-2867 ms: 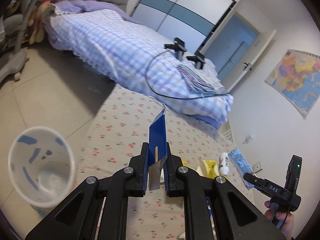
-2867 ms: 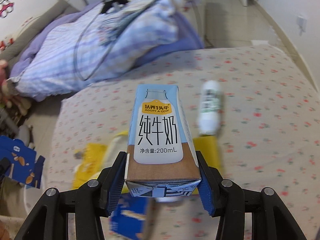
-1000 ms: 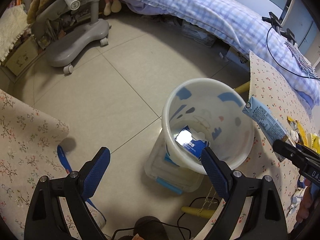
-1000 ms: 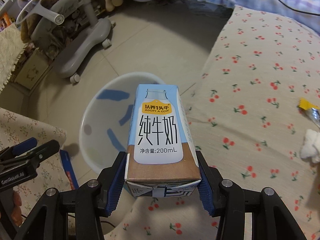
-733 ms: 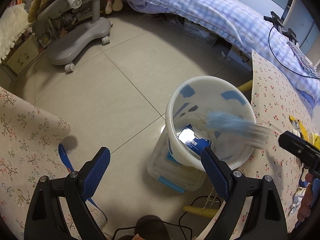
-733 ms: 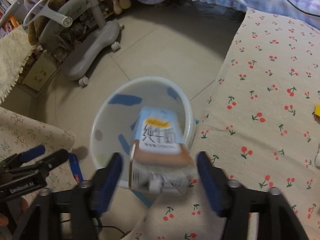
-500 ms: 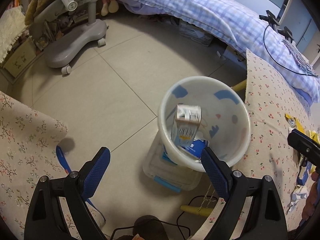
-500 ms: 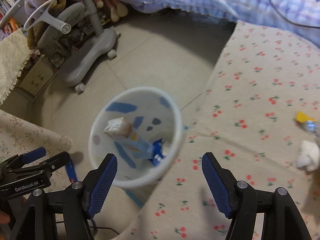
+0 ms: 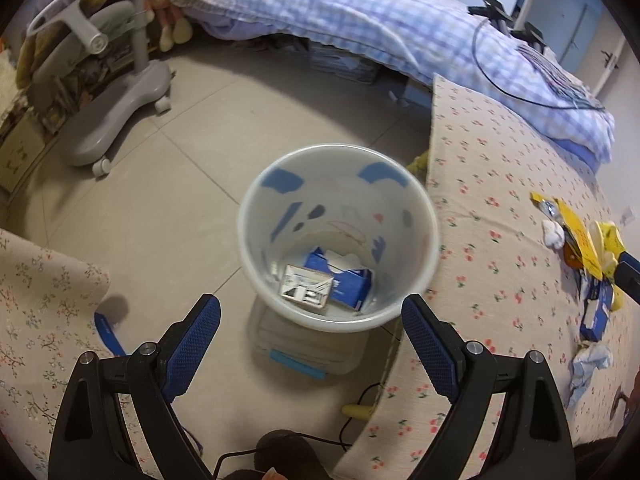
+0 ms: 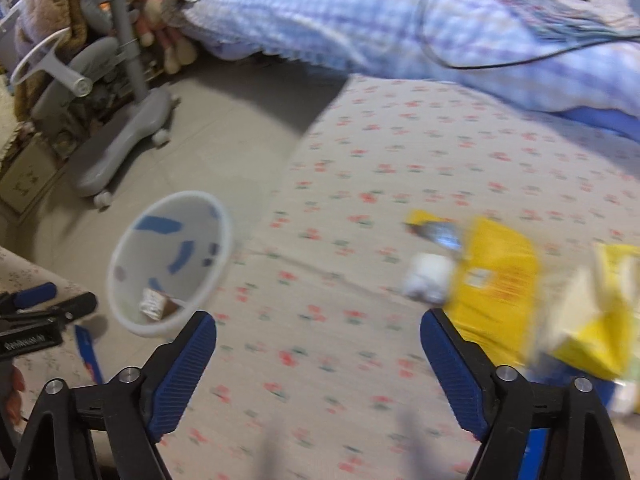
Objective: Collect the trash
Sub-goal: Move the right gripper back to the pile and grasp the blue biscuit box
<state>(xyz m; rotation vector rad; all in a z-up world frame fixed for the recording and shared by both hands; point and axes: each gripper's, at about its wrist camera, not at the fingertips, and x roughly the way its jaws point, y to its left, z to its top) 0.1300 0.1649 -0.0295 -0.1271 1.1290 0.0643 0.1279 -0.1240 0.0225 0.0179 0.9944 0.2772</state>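
Note:
A white bin (image 9: 248, 216) with blue marks stands on the floor beside the cherry-print table (image 9: 500, 240). In it lie a milk carton (image 9: 306, 290) and a blue box (image 9: 352, 282). My left gripper (image 9: 310, 304) hangs open above the bin, empty. My right gripper (image 10: 318, 320) is over the tablecloth, its jaws opening with nothing between them. Ahead and to its right lie a yellow packet (image 10: 496, 292), a white tissue wad (image 10: 426, 276) and a yellow-white bag (image 10: 600, 320). The bin (image 10: 224, 240) sits at its left, carton (image 10: 154, 304) inside.
A grey chair base (image 9: 116, 120) stands on the tiled floor at the left, and a bed with a checked quilt (image 9: 360, 20) runs along the back. A clear box (image 9: 304, 352) sits under the bin. More wrappers (image 9: 596, 312) and crumpled paper (image 9: 592, 360) lie on the table's right.
The right gripper opened and the milk carton dropped into the bin. It then swung right and up over the table's trash. The left gripper stayed open and shifted slightly.

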